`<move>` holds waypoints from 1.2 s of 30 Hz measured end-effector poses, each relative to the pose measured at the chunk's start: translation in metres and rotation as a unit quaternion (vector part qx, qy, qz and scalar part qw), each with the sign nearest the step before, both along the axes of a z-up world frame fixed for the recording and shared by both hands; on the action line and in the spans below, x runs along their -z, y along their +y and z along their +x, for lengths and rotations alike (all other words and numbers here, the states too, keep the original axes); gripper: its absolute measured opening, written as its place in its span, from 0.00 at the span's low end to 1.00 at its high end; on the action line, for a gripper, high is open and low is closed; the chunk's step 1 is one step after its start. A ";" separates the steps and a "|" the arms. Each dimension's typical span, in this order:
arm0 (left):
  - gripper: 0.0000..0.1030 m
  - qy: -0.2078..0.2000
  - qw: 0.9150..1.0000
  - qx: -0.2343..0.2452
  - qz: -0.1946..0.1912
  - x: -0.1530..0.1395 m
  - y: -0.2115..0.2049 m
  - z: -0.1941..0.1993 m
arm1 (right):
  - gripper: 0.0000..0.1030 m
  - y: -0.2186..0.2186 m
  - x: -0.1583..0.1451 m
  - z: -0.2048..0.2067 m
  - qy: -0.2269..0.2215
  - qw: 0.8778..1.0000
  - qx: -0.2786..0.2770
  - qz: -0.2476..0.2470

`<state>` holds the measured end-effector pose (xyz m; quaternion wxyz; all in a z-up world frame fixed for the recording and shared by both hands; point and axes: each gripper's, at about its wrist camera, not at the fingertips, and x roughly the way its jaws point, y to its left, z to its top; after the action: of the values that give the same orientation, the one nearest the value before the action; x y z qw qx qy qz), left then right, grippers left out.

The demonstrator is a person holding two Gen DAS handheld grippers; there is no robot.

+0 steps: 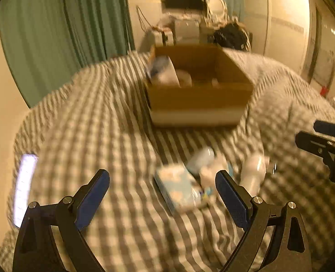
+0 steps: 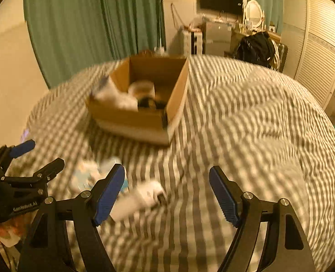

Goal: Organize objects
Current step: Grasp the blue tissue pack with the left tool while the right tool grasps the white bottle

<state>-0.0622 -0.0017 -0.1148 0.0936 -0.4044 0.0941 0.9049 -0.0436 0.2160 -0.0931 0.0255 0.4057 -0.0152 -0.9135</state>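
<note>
A cardboard box (image 1: 199,95) sits on the checked bedspread with several pale items inside; it also shows in the right wrist view (image 2: 144,117). Loose items lie in front of it: a light blue patterned packet (image 1: 176,188), a small pale bottle (image 1: 201,159) and a white bottle (image 1: 254,172). My left gripper (image 1: 163,195) is open and empty, just above the packet. My right gripper (image 2: 167,192) is open and empty, above the white bottle (image 2: 142,198). The blue packet (image 2: 86,176) shows blurred to its left. Each gripper is visible from the other's camera.
The grey-and-white checked bedspread (image 2: 246,124) covers the bed. A lit phone (image 1: 23,188) lies at the bed's left edge. Green curtains (image 1: 61,34), a cluttered desk with a monitor (image 2: 222,0) and a wardrobe (image 2: 319,52) stand beyond the bed.
</note>
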 end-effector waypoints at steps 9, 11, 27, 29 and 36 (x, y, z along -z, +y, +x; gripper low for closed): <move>0.94 -0.059 0.998 -0.004 -0.030 0.051 0.015 -0.022 | 0.75 -0.015 0.043 -0.012 -0.038 0.999 -0.012 0.026; 0.94 -0.058 0.998 0.000 -0.031 0.051 0.017 -0.020 | 0.75 -0.013 0.050 -0.015 -0.046 0.999 -0.010 0.020; 0.54 -0.089 0.995 0.017 -0.033 0.062 0.031 -0.031 | 0.75 -0.016 0.056 -0.015 -0.049 0.999 -0.020 0.002; 0.54 -0.082 0.996 0.015 -0.026 0.055 0.028 -0.026 | 0.75 -0.017 0.058 -0.015 -0.052 0.998 -0.020 0.002; 0.54 -0.028 1.000 -0.012 0.006 0.020 0.009 -0.009 | 0.75 -0.029 0.070 -0.025 -0.081 0.996 -0.035 0.011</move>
<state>-0.0714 0.0068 -0.1343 0.0876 -0.4303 0.0815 0.8947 -0.0682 0.1869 -0.1634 0.0522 0.4785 0.0070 -0.8765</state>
